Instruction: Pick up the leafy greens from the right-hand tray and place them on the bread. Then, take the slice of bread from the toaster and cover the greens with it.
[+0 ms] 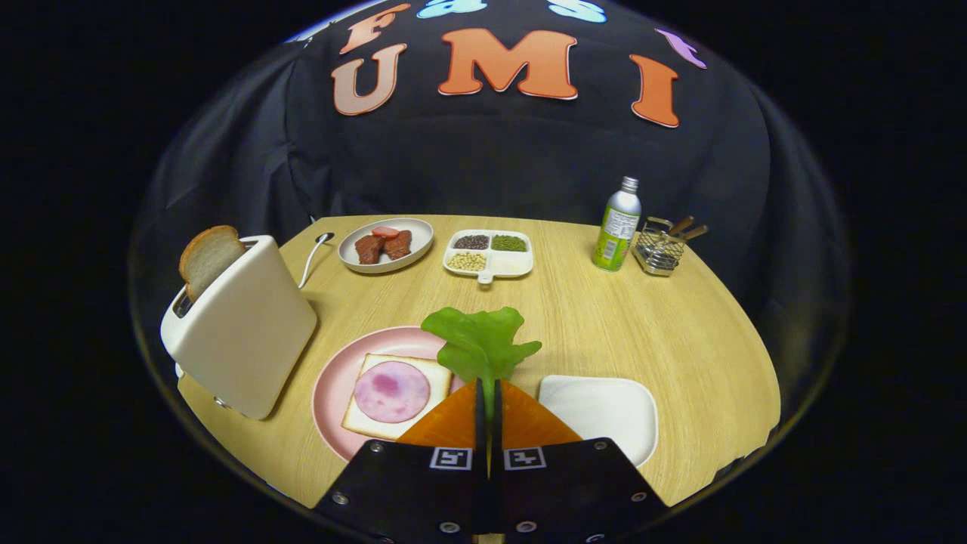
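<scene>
**First onlooker:** Nearest us, the gripper [487,404] has its two orange fingers [446,431] pressed together on the stem of the leafy greens [482,341], the leaf standing up just ahead of the fingertips, lifted off the table.

**Second onlooker:** And the white tray [604,412] to the right of the fingers lies bare. So the pick-up looks done and the carry to the bread is the step in hand.

**First onlooker:** I judge so. The bread [370,419] sits on the pink plate [332,378] just left of the fingers, a round slice of ham [391,391] on top. The next move calls for a short swing left, then a lowering over the ham before the fingers part, so the leaf lands flat and does not slide off.

**Second onlooker:** Further left, the white toaster [242,332] holds the second slice of bread [208,257], poking out of its slot.

**First onlooker:** That waits for later. Beyond, on the wooden table [642,332]: a dish of meat pieces [385,244], a divided tray of beans [489,253], a green bottle [618,224] and a wire basket [661,249].
</scene>
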`<state>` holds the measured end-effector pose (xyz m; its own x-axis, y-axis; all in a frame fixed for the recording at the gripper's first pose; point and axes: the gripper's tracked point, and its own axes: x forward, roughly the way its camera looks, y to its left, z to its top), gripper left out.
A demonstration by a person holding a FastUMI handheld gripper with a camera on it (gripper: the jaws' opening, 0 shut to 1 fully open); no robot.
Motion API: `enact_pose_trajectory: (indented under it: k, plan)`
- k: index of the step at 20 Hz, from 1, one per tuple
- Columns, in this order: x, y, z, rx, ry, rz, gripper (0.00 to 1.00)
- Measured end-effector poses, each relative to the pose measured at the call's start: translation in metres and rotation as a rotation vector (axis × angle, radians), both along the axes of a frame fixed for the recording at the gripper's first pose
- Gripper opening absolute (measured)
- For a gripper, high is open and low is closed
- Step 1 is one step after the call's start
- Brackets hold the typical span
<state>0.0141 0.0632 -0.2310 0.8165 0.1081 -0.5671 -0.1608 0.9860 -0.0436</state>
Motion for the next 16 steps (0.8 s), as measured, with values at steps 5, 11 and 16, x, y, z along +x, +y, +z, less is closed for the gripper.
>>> enact_pose_trajectory:
  k: [5, 11, 16]
  plan:
    - [-0.005, 0.042, -0.009, 0.009, 0.018, 0.067, 0.02]
    - [-0.006, 0.067, -0.024, -0.003, 0.051, 0.099, 0.02]
    - [-0.007, 0.069, -0.035, -0.015, 0.082, 0.094, 0.03]
